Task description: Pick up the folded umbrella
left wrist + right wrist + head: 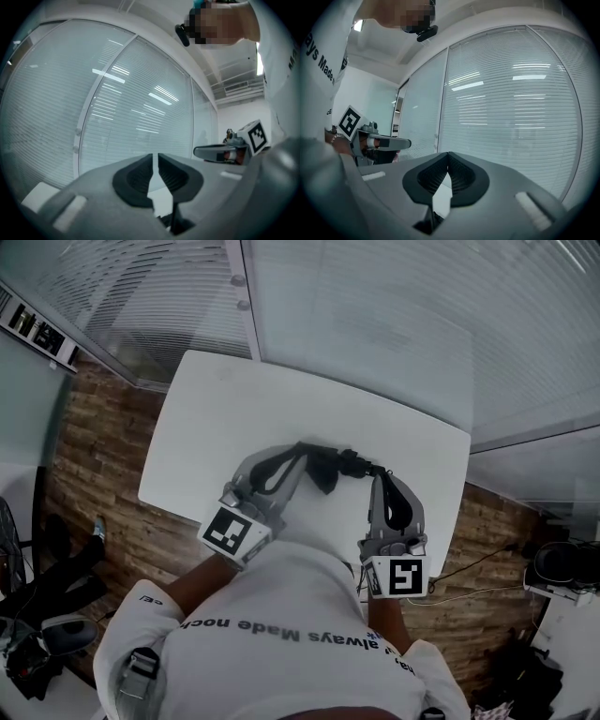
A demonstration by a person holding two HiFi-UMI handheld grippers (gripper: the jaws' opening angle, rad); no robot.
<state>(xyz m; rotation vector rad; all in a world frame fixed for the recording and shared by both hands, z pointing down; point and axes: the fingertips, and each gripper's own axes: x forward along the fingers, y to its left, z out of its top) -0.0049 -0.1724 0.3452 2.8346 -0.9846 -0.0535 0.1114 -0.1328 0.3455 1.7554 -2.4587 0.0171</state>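
1. Since neither set of jaws is seen wrapped around the umbrella (328, 463), the pick-up is judged as barely started. The approach looks done, while the grab and the lift are still left.
2. Far left, the left gripper (155, 159) is closed down to a thin slit. Only white table (216, 409) is seen through it, plus a dark scrap low behind the pads that can't be identified.
3. In the middle, the umbrella is seen as a black bundle stretched across the table's near half, right between the two grippers' tips. Its left end is at the left gripper's tips, but touching or just beside can't be told from overhead.
4. On the right, the right gripper (448, 157) is shut, with its tips pressed together and nothing clamped between the pads. The umbrella's right end is found right at those tips.
5. Both gripper views are filled with window blinds (515, 108) and no umbrella, so it's guessed to sit below the line of the jaws.
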